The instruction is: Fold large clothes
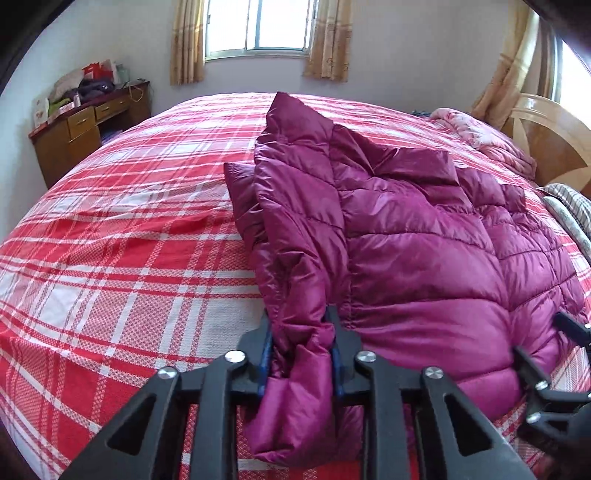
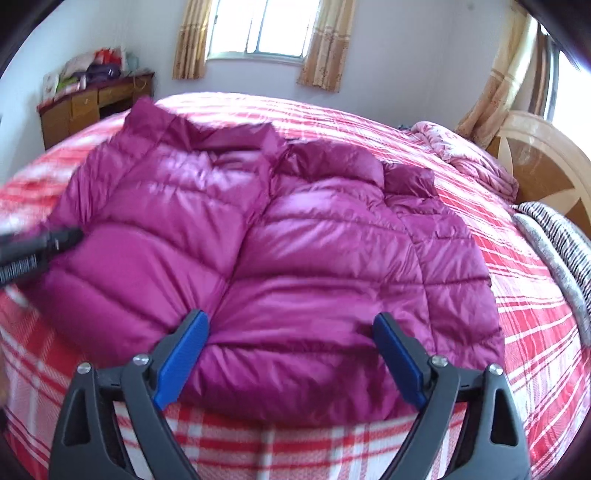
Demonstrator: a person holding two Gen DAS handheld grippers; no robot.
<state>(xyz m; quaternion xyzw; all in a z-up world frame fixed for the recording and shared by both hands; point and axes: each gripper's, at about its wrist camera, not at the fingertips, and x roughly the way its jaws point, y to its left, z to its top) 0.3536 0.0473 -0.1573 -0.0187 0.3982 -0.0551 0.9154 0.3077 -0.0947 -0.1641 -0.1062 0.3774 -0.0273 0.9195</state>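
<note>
A large magenta quilted down jacket [image 1: 413, 236] lies spread on the red plaid bed [image 1: 122, 236]. My left gripper [image 1: 300, 325] is shut on the jacket's left edge, a bunched fold hanging between its fingers. In the right wrist view the jacket [image 2: 295, 258] lies flat, collar at the far side. My right gripper [image 2: 291, 325] is open, its blue pads [image 2: 184, 354] standing wide over the jacket's near hem. The left gripper [image 2: 40, 247] shows blurred at the jacket's left edge. The right gripper [image 1: 554, 373] shows at the lower right in the left wrist view.
A wooden desk [image 1: 85, 129] piled with bags stands at the far left. A pink quilt [image 1: 487, 136] and a striped pillow [image 1: 572, 210] lie by the wooden headboard [image 1: 554, 136] on the right. A curtained window [image 1: 258, 26] is on the far wall.
</note>
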